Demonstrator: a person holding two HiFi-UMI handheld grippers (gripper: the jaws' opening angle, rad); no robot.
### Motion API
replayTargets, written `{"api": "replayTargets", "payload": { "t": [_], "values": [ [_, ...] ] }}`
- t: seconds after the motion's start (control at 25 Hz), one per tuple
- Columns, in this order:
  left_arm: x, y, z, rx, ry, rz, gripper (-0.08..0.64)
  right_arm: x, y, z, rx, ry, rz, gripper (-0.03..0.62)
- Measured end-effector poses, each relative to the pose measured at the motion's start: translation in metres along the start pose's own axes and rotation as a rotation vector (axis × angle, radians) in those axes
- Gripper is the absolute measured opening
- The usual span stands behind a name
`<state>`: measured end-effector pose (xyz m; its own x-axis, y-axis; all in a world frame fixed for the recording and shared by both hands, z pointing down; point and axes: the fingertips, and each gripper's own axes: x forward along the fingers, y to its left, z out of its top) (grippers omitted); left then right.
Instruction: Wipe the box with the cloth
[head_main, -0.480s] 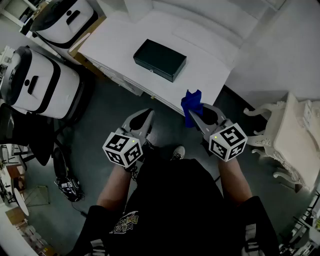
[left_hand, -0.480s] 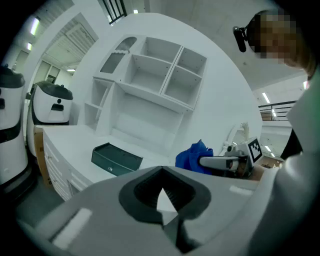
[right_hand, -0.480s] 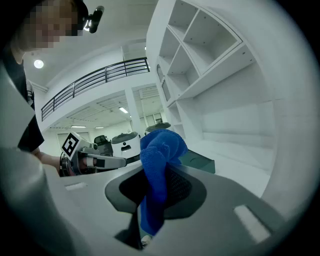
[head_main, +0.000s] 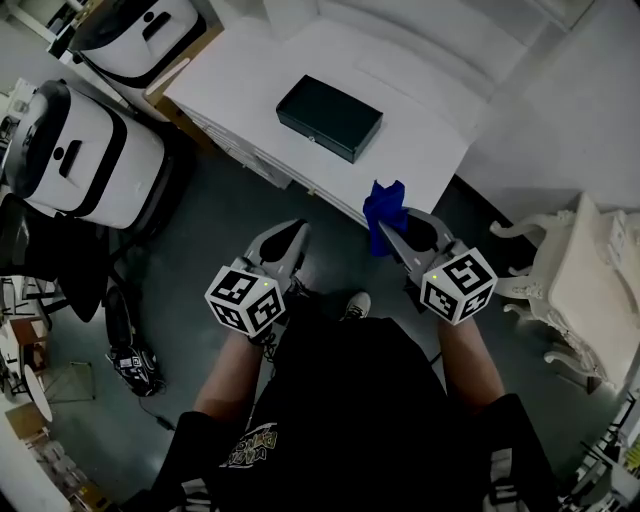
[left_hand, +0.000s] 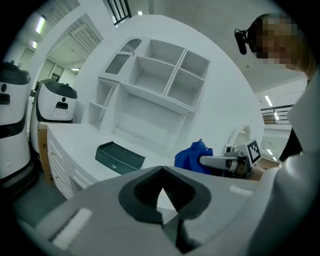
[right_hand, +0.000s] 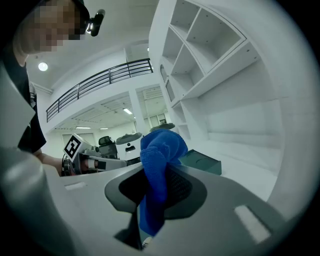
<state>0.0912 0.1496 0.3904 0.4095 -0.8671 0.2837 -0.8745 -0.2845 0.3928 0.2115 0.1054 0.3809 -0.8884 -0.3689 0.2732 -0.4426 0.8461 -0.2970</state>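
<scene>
Since the earlier frame, the box (head_main: 330, 118) is seen shifted slightly to the right in the head view, and the white machines (head_main: 85, 155) at the upper left are shifted with it, while both grippers are found at almost the same places in the lower middle of the frame. The dark box is seen lying closed on the white table (head_main: 420, 130), in the upper middle of the frame, well apart from both grippers. The blue cloth (head_main: 384, 208) is clamped in the right gripper (head_main: 390, 230), its bunched end held up past the jaw tips, just off the near edge of the table and not touching the box. In the right gripper view the cloth is seen pinched between the jaws and hanging down through them. The left gripper (head_main: 296, 236) is held over the dark floor (head_main: 220, 220), left of the cloth; in its own view the jaws are seen brought together with nothing between them. White shelves (left_hand: 160, 80) are seen behind the table.
</scene>
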Motion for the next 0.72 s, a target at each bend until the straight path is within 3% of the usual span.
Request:
{"api": "replayTargets", "payload": {
  "t": [0.72],
  "values": [
    [0.019, 0.006, 0.002, 0.005, 0.022, 0.031, 0.002, -0.001, -0.026, 0.005, 0.033, -0.014, 0.001, 0.1]
  ]
}}
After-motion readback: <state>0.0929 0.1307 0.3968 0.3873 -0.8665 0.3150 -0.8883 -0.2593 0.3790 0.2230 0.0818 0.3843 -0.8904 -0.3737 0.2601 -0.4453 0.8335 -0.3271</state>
